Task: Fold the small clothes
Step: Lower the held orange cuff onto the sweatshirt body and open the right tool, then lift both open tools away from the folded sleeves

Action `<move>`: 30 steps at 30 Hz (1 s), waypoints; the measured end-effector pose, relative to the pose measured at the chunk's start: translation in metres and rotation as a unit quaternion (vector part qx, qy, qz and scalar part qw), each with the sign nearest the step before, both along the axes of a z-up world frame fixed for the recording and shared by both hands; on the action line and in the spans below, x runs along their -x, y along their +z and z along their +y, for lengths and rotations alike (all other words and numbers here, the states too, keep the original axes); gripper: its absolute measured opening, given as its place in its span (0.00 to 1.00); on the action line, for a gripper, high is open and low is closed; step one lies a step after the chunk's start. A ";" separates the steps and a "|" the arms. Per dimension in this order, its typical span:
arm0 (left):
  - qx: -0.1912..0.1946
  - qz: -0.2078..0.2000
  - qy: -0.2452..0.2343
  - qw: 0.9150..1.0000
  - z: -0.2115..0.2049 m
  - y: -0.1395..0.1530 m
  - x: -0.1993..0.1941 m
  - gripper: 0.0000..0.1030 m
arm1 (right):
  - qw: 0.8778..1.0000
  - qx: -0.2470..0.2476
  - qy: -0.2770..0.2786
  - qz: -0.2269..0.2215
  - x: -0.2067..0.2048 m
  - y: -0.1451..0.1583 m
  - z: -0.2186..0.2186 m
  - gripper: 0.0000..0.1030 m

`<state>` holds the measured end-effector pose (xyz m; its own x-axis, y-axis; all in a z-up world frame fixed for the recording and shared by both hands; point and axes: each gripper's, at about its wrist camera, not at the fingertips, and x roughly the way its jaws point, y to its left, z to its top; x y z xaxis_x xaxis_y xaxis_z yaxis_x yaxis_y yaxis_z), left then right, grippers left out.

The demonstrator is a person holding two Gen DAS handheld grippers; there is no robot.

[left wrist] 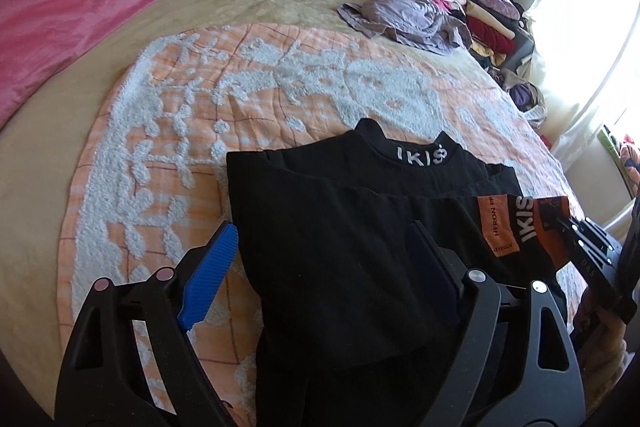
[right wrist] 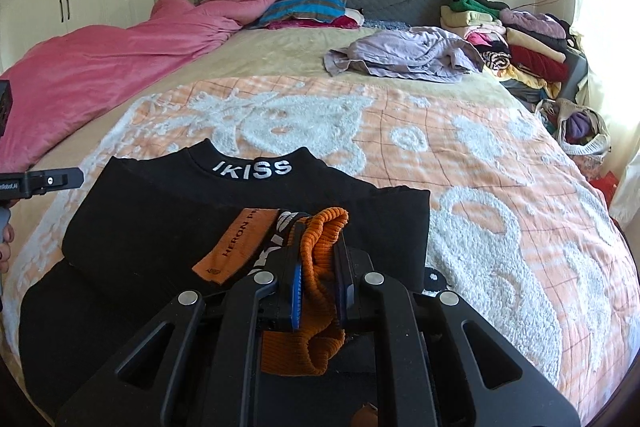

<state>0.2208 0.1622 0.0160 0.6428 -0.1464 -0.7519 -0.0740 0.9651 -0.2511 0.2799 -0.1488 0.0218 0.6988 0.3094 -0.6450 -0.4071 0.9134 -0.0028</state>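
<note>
Right wrist view — right gripper (right wrist: pixel 318 279) pinches orange cuff (right wrist: pixel 320 239) over black top (right wrist: pixel 160 227).
Left gripper (left wrist: pixel 320 263) gapes, empty — one tug could undo the fold.

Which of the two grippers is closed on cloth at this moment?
The right gripper: its fingers pinch the orange cuff. The left gripper is open over the black top.

A black sweater (right wrist: pixel 168 223) lies partly folded on the near part of the bed, its high collar lettered "IKISS" pointing far. Its sleeve is folded across the body, the orange ribbed cuff (right wrist: pixel 320 239) raised at the near right edge.
</note>
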 end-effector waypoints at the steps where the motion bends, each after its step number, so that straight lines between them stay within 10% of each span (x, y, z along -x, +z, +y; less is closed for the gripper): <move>1: -0.002 0.002 -0.003 1.000 -0.003 -0.001 0.000 0.76 | 1.000 0.002 -0.005 0.000 0.000 0.000 0.000 0.14; 6: -0.013 0.009 -0.021 1.000 -0.017 -0.006 0.000 0.76 | 1.000 0.002 -0.030 0.003 0.001 0.000 -0.008 0.28; 30: -0.067 0.068 -0.076 0.993 -0.045 -0.046 0.012 0.61 | 0.994 0.008 0.090 0.062 0.032 -0.011 0.070 0.30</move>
